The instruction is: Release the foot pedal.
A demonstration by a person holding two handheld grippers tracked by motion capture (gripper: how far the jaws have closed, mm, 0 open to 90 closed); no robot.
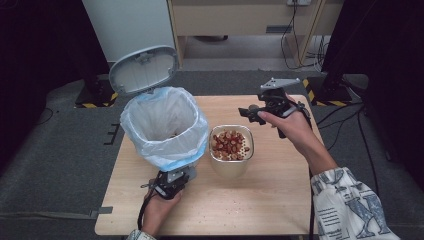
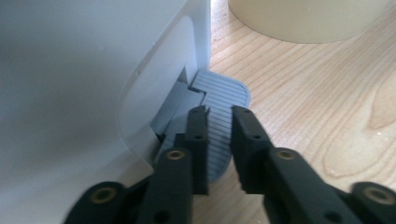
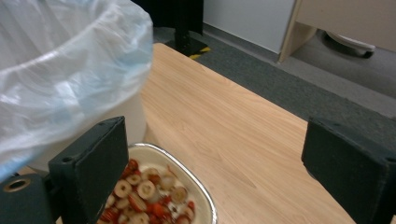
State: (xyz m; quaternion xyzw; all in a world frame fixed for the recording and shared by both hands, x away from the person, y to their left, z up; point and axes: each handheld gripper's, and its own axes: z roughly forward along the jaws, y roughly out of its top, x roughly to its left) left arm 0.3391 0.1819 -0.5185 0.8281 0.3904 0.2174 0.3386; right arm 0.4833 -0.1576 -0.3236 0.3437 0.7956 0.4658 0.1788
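A white pedal bin point(image 1: 165, 150) lined with a clear plastic bag point(image 1: 162, 117) stands on the table's left, its lid point(image 1: 144, 69) tipped up and back. My left gripper point(image 1: 172, 184) is low at the bin's front. Its jaws point(image 2: 219, 112) stand a narrow gap apart over the ribbed grey foot pedal point(image 2: 226, 88), with nothing between them. Right of the bin sits a cream container point(image 1: 230, 169) of red and white food pieces point(image 1: 230, 144). My right gripper point(image 1: 264, 117) hovers up and right of it, open wide and empty point(image 3: 219, 163), looking down at the container rim point(image 3: 205, 198) and the bag point(image 3: 60, 70).
The wooden table point(image 1: 280, 200) has bare room at the front and right. Behind it are grey carpet, a cabinet, stand bases with striped tape point(image 1: 320, 95) and loose cables. A patterned sleeve point(image 1: 350, 205) comes in at the bottom right.
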